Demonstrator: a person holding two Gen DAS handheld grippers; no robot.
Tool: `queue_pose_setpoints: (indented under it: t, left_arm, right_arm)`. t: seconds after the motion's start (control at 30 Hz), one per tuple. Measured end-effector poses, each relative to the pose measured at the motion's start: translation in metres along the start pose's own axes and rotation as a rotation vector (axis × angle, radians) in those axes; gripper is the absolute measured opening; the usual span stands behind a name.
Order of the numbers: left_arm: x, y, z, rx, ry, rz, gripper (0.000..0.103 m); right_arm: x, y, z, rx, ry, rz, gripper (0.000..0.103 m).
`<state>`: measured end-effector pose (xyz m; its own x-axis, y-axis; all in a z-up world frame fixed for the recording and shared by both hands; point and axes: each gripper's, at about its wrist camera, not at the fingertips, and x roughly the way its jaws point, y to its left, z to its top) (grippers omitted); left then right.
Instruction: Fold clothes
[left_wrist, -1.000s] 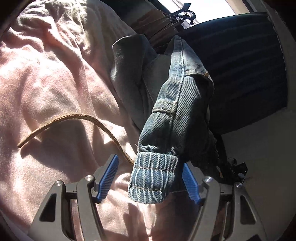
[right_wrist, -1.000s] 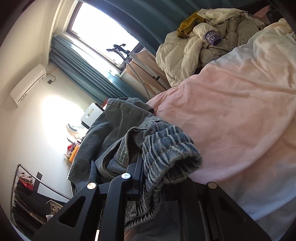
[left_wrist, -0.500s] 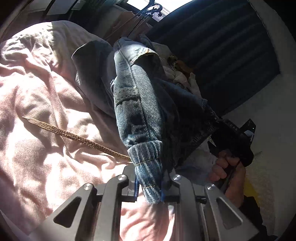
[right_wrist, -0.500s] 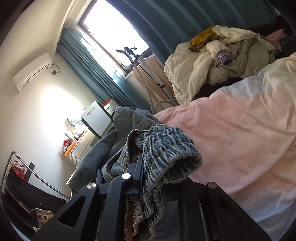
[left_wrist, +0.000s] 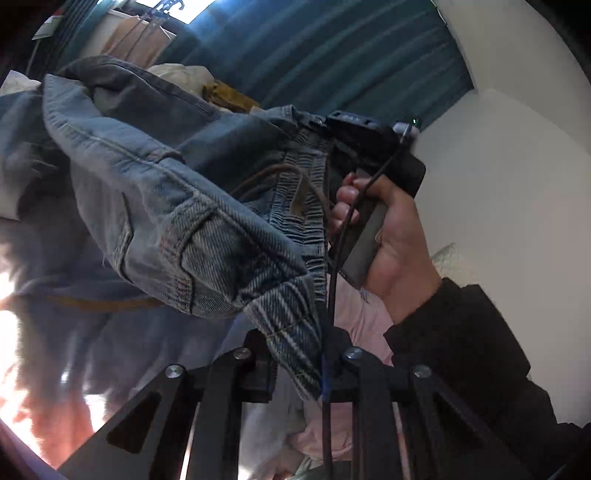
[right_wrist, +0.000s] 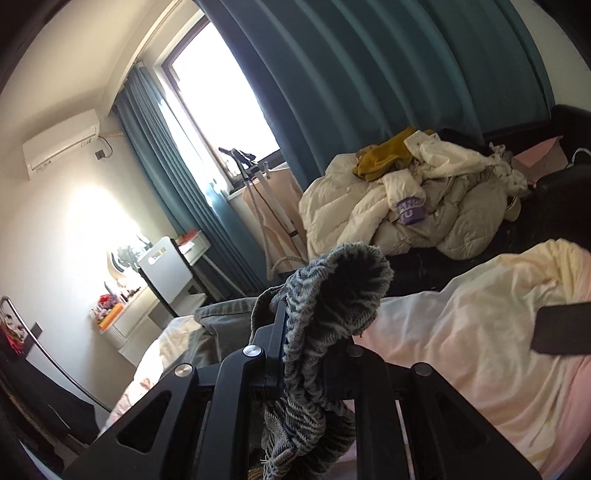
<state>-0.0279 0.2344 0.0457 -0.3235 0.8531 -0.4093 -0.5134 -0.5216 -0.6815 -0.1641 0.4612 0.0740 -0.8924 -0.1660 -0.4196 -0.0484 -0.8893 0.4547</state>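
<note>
Ahead of me, teal curtains (right_wrist: 388, 85) hang beside a bright window (right_wrist: 221, 92). An air conditioner (right_wrist: 61, 142) sits high on the wall. Below it, a white chair (right_wrist: 166, 269) stands at a cluttered white desk (right_wrist: 125, 314). A garment steamer (right_wrist: 255, 184) stands by the sill. Pink bedding (right_wrist: 480, 350) spreads out on my right.

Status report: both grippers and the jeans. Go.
Left gripper shut on the jeans waistband. Right gripper shut on the same waistband. Jeans slung between both, above the pink blanket. Nothing in the way.
</note>
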Motion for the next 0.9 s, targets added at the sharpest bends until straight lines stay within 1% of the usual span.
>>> queue_pose_setpoints:
  t: [0.03,0.07,0.13,0.2,0.23,0.33,0.37,0.43,0.53,0.6,0.63,0.67,0.7,0.73,0.77,0.8,0.83,0.87,0.9]
  left_arm:
    - [0.023,0.005,0.007,0.010,0.020,-0.004,0.017]
    - [0.033,0.001,-0.006,0.022,0.042,-0.006,0.017]
    - [0.063,0.002,-0.019,0.039,0.094,0.008,0.017]
    - [0.093,0.007,-0.030,0.054,0.154,0.016,0.017]
    - [0.106,0.010,-0.037,0.071,0.178,0.035,0.017]
    - [0.136,0.025,-0.057,0.098,0.250,0.077,0.017]
    - [0.143,0.031,-0.062,0.094,0.272,0.081,0.017]
    - [0.151,0.038,-0.070,0.093,0.290,0.079,0.018]
    - [0.153,0.033,-0.074,0.126,0.287,0.088,0.019]
    - [0.149,0.027,-0.073,0.155,0.280,0.100,0.023]
    - [0.146,0.023,-0.072,0.169,0.275,0.105,0.026]
    - [0.142,0.019,-0.072,0.186,0.271,0.113,0.031]
    - [0.139,0.015,-0.072,0.203,0.268,0.120,0.036]
    - [0.131,0.007,-0.079,0.227,0.262,0.124,0.050]
    - [0.123,0.000,-0.086,0.252,0.256,0.128,0.061]
    - [0.115,-0.008,-0.093,0.277,0.249,0.131,0.064]
    - [0.106,-0.013,-0.094,0.304,0.231,0.141,0.068]
    - [0.095,-0.006,-0.083,0.321,0.215,0.151,0.069]
    - [0.086,-0.004,-0.078,0.326,0.210,0.154,0.069]
  right_arm:
    - [-0.001,-0.011,0.004,-0.021,0.007,-0.026,0.012]
    - [0.002,-0.025,0.003,-0.036,0.025,-0.055,0.012]
    - [0.009,-0.051,0.000,-0.065,0.062,-0.112,0.012]
    - [0.023,-0.082,-0.014,-0.064,0.109,-0.156,0.012]
    - [0.031,-0.096,-0.023,-0.059,0.131,-0.174,0.012]
    - [0.055,-0.129,-0.049,-0.033,0.184,-0.197,0.012]
    - [0.063,-0.138,-0.057,-0.031,0.196,-0.209,0.012]
    - [0.075,-0.154,-0.070,-0.016,0.208,-0.232,0.012]
    - [0.083,-0.175,-0.078,0.041,0.206,-0.245,0.013]
    - [0.081,-0.177,-0.079,0.052,0.201,-0.242,0.015]
    - [0.078,-0.177,-0.079,0.051,0.199,-0.244,0.017]
    - [0.075,-0.175,-0.077,0.042,0.196,-0.256,0.023]
    - [0.071,-0.170,-0.075,0.029,0.193,-0.270,0.025]
    - [0.067,-0.165,-0.073,0.017,0.192,-0.280,0.029]
    - [0.062,-0.161,-0.071,0.010,0.193,-0.285,0.037]
    - [0.055,-0.157,-0.069,0.013,0.189,-0.285,0.047]
    - [0.049,-0.152,-0.066,0.016,0.185,-0.285,0.051]
    - [0.040,-0.148,-0.064,0.022,0.177,-0.280,0.055]
    - [0.032,-0.143,-0.062,0.027,0.168,-0.279,0.058]
